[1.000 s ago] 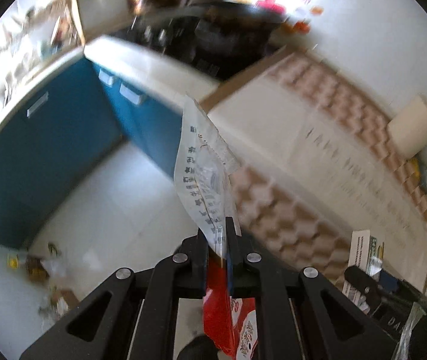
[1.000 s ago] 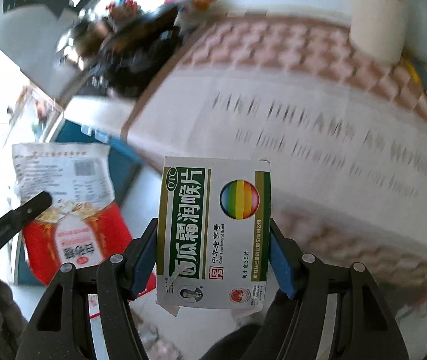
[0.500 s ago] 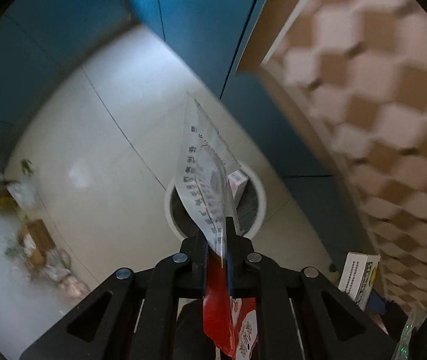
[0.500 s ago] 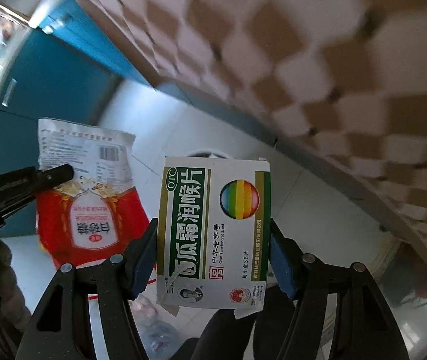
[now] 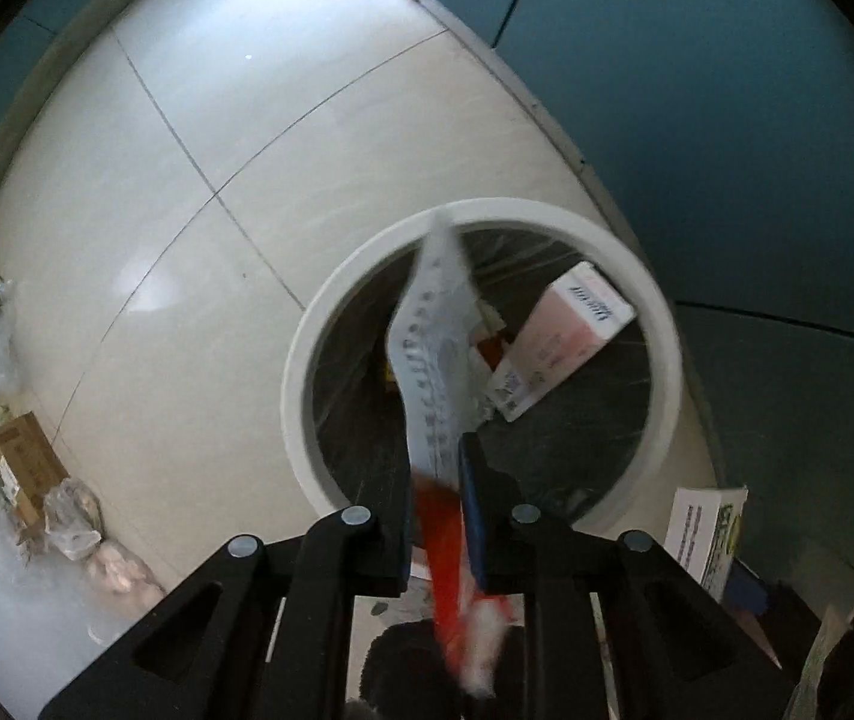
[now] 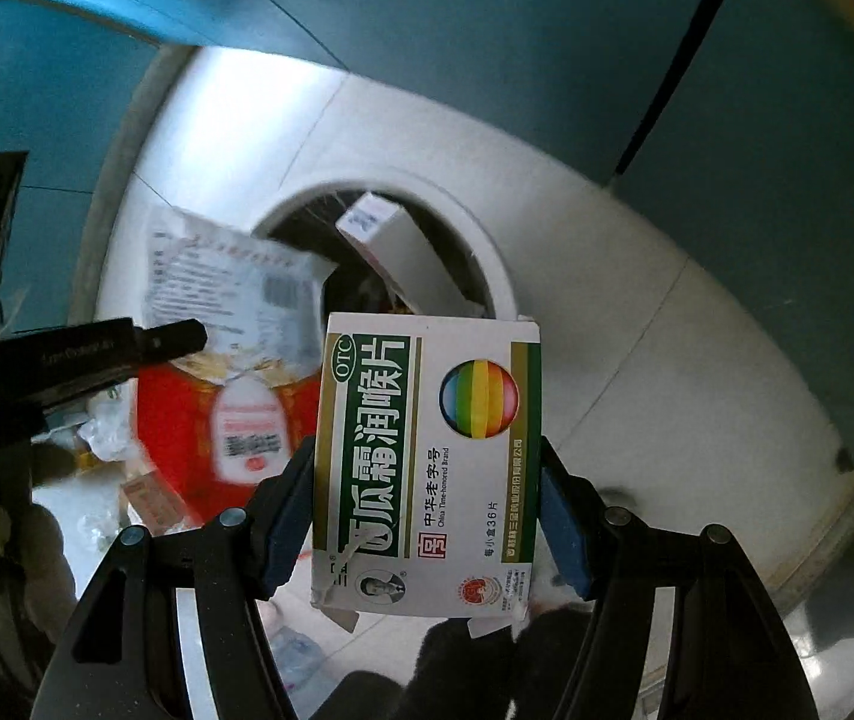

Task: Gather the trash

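My left gripper point(image 5: 436, 480), jaws parted, lets the snack bag point(image 5: 436, 354) hang blurred over the bin point(image 5: 300, 384); only the right view shows my right gripper point(image 6: 427, 516) clamping the lozenge box point(image 6: 427, 462).

Black hand-held gripper point(image 5: 436, 492), silver screws

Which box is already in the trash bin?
Find the round white trash bin on the pale tiled floor. Inside, against the dark liner, leans a pink-and-white box. Unlike the green-striped box in the right gripper, nothing holds it.
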`<action>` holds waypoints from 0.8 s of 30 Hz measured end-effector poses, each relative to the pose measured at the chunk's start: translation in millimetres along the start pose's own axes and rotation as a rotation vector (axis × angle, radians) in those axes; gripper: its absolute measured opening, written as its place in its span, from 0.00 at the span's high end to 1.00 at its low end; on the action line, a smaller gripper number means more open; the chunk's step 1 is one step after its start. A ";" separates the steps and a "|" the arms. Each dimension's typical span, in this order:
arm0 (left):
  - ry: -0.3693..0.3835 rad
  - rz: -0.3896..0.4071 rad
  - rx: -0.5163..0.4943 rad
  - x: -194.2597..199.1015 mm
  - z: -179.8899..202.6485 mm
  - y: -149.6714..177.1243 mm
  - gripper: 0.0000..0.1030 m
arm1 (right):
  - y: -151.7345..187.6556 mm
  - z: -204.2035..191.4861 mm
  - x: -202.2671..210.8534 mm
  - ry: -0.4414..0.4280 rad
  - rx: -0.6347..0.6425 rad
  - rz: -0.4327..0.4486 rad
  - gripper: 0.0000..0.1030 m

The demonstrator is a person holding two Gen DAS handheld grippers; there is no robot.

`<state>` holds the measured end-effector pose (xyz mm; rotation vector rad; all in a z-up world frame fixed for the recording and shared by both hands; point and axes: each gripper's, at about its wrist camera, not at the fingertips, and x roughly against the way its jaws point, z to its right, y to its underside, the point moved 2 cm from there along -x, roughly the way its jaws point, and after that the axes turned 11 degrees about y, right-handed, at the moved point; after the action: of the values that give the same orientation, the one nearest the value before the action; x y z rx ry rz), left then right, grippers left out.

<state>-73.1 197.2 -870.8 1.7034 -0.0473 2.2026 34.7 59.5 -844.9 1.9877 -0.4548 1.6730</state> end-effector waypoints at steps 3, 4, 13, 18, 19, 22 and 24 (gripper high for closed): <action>-0.010 0.032 -0.002 7.1 -6.8 3.9 0.38 | -8.0 -4.4 -20.0 -0.027 -0.013 -0.039 0.32; -0.018 0.048 -0.004 12.4 -9.1 5.1 0.26 | -9.5 -7.5 -26.0 -0.041 -0.015 -0.060 0.32; -0.065 0.135 -0.015 72.8 -11.7 24.2 0.03 | -15.3 -29.7 -11.6 0.009 0.030 -0.040 0.01; -0.102 0.208 -0.048 129.2 0.9 49.8 0.03 | -6.0 -28.8 39.9 0.110 0.070 0.039 0.00; -0.108 0.215 -0.050 140.7 3.3 55.7 0.03 | -1.8 -27.9 52.7 0.132 0.080 0.054 0.00; -0.102 0.232 -0.054 183.2 14.6 79.8 0.03 | 13.1 -28.2 102.3 0.182 0.108 0.108 0.00; -0.101 0.242 -0.062 210.5 23.6 96.6 0.03 | 23.6 -26.6 137.8 0.197 0.120 0.133 0.00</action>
<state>-124.5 155.0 -647.7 1.8575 -0.3615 2.2525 26.3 64.0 -702.9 1.8847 -0.4317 1.9991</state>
